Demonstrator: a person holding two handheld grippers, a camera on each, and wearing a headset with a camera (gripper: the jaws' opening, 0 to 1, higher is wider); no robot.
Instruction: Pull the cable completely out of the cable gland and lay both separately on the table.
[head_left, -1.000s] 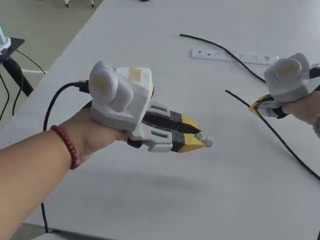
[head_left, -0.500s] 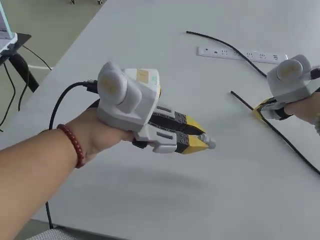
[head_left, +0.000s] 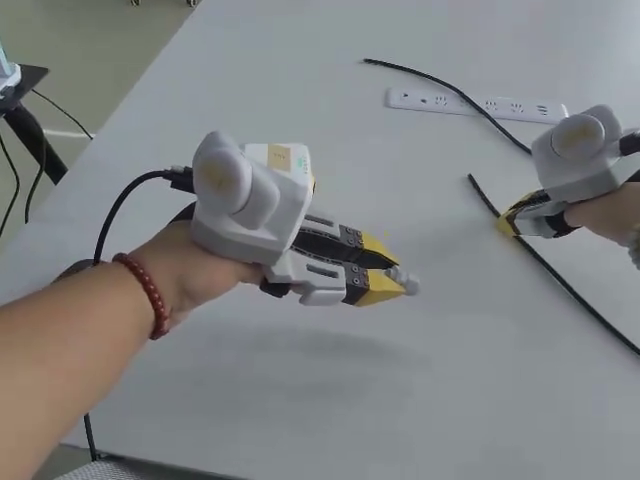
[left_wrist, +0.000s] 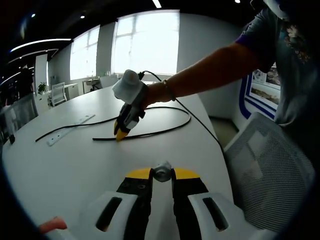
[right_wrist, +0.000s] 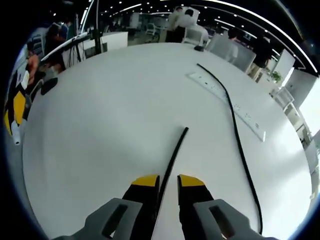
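Left tongs (head_left: 393, 281) closed on the gland (left_wrist: 161, 171), a small grey piece at their tips, held above the worktop (head_left: 300, 400); right tongs (right_wrist: 168, 181) narrow, astride the cable (right_wrist: 175, 150), whose free end lies just ahead of them; whether they pinch it cannot be told. Gland and cable well apart, so the pull appears done. Gland: light, hard, probably slippery; grip across its body. Cable: thin, limp, light; take it near the end, lay it flat.
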